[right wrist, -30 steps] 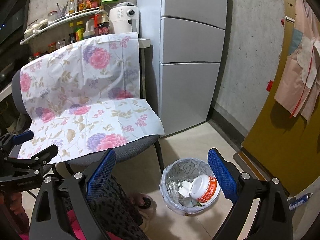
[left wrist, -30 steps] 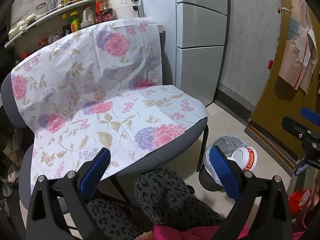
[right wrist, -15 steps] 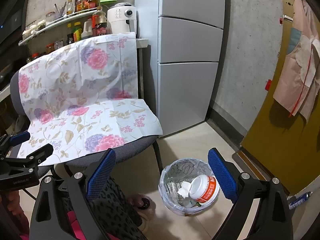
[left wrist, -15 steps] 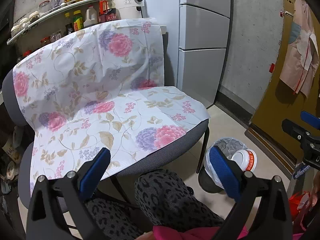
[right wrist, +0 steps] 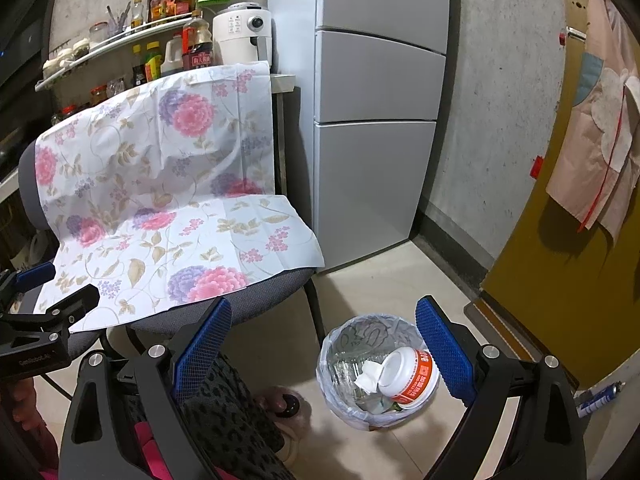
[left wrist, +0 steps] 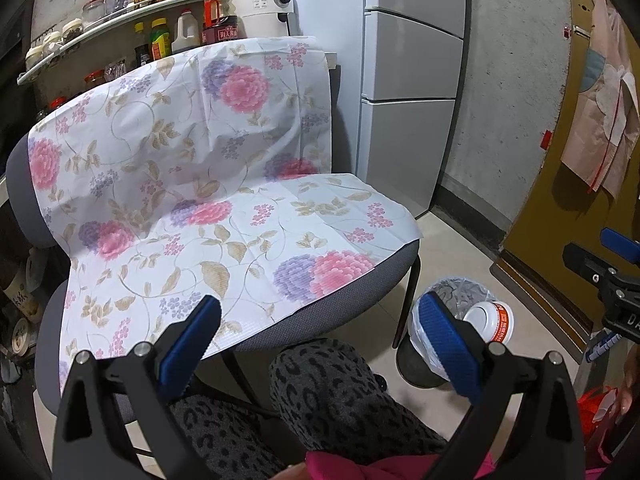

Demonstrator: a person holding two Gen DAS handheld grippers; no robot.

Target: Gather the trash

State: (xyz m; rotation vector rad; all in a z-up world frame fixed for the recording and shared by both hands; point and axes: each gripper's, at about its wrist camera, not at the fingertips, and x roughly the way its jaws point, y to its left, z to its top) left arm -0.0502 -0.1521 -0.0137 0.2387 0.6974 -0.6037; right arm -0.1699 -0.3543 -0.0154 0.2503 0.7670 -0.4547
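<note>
A small trash bin [right wrist: 362, 364] lined with a clear bag stands on the floor right of the chair. Inside it lie a white cup with an orange label [right wrist: 408, 376], a crumpled white tissue [right wrist: 368, 376] and clear plastic. In the left wrist view the bin [left wrist: 460, 292] is partly hidden behind a blue pad, with the cup [left wrist: 490, 320] at its rim. My left gripper [left wrist: 320, 336] is open and empty above a person's patterned knee. My right gripper [right wrist: 324, 344] is open and empty, above the bin. The floral cloth [left wrist: 224, 200] on the chair seat holds no trash.
A grey chair [right wrist: 264, 300] draped with the floral cloth stands left of a grey fridge [right wrist: 376, 120]. A shelf of bottles [right wrist: 120, 40] and a white appliance [right wrist: 242, 36] are behind. A brown door [right wrist: 560, 260] is at right. A person's leg [left wrist: 340, 400] is below the grippers.
Both views have drifted slightly; the chair and the bin sit a little differently in frame. Both grippers stay open and empty, and the bin's contents are unchanged.
</note>
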